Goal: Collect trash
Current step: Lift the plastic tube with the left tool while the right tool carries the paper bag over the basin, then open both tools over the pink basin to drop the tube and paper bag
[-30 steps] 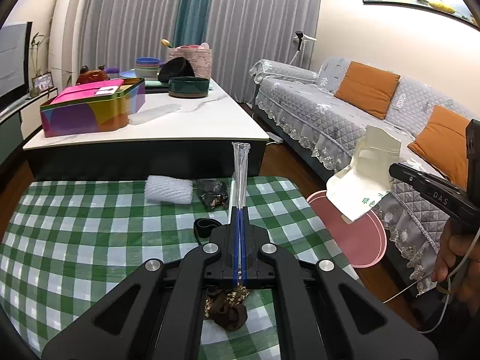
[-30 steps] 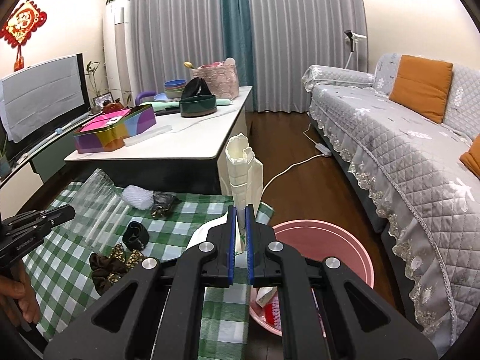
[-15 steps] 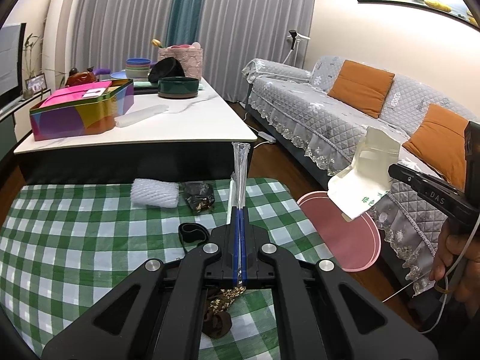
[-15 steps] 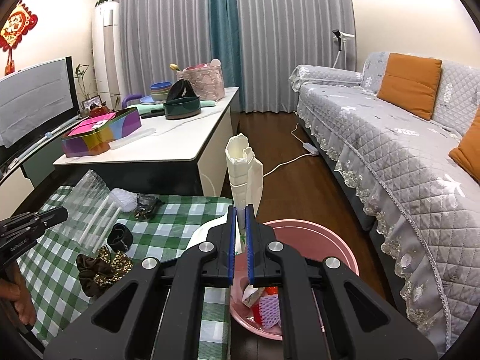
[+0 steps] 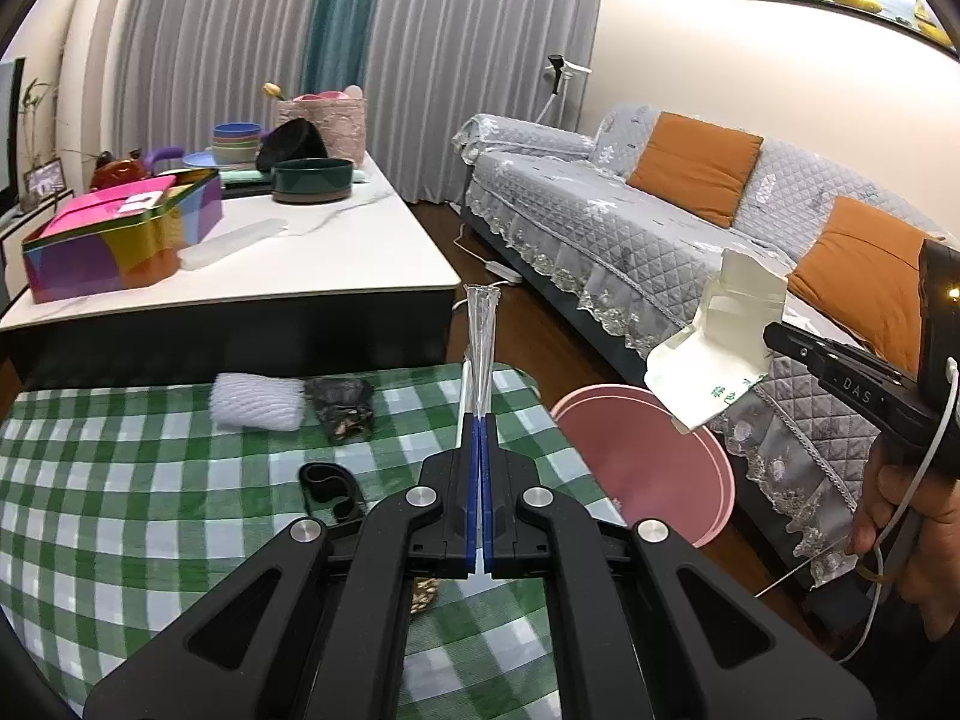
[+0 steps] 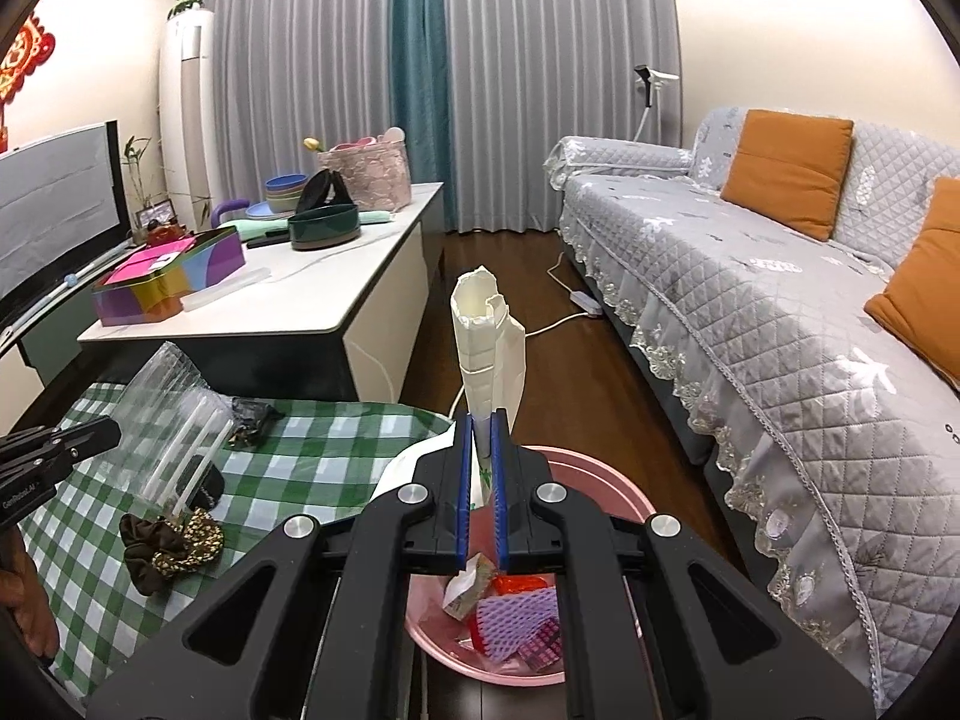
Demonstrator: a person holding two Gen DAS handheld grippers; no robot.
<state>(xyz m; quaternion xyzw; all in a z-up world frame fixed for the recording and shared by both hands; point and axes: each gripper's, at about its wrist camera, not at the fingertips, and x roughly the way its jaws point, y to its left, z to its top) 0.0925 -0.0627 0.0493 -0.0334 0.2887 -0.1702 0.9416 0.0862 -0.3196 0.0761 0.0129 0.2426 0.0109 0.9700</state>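
Right gripper (image 6: 482,420) is pinching the crumpled paper bag (image 6: 489,348) over the pink bin (image 6: 624,486); left gripper (image 5: 480,420) is clamping a clear plastic sleeve (image 5: 482,348) over the table's right edge. Both are looking feather-light and floppy, so edge-pinching works.

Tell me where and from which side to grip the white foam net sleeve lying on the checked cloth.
Grip the white foam net sleeve across its middle, from above. It lies flat on its side on the checked cloth, soft enough to squash; the dark wrapper crowds its right end.

Left tool (image 5: 480,420) clamping clear plastic bag (image 5: 482,348), pink basin (image 5: 648,468) beside
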